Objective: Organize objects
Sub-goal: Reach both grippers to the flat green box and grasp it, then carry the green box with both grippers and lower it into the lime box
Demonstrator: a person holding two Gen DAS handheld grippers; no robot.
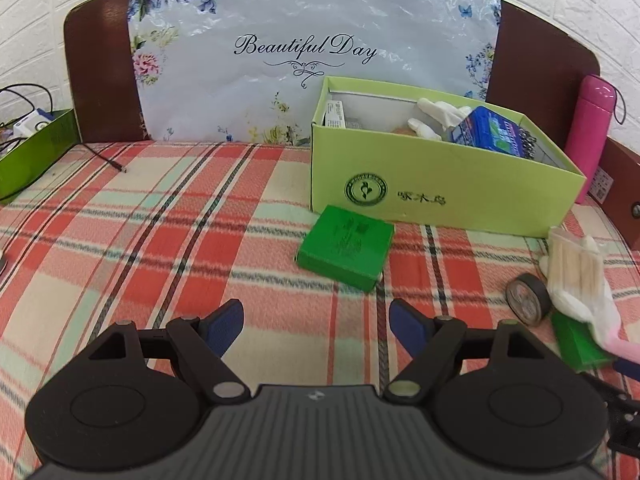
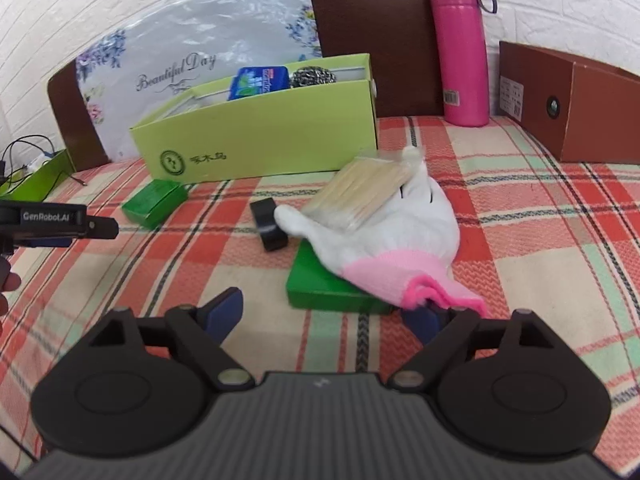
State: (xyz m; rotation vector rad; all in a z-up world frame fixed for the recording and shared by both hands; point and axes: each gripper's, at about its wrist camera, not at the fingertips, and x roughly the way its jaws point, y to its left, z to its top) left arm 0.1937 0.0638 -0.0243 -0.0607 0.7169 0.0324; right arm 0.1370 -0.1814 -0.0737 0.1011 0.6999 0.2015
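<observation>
My left gripper (image 1: 316, 314) hangs open over the plaid bedcover, nothing between its blue pads. Just ahead of it lies a small green box (image 1: 346, 246), in front of the lime-green shoebox (image 1: 440, 184). My right gripper (image 2: 324, 310) is open too. A flat green box (image 2: 320, 286) lies right at its fingertips, under a white glove with a pink cuff (image 2: 380, 236). The cuff drapes over the right finger. A pack of cotton swabs (image 2: 364, 190) rests on the glove, with a black tape roll (image 2: 268, 226) beside it. The left gripper (image 2: 108, 228) shows side-on at the left.
The shoebox (image 2: 260, 140) holds a blue packet (image 2: 260, 82), a steel scourer (image 2: 312, 76) and white gloves (image 1: 440, 114). A pink flask (image 2: 460, 56) stands by the headboard, a brown box (image 2: 572, 108) at the right, a green box with cables (image 1: 32, 148) at the far left.
</observation>
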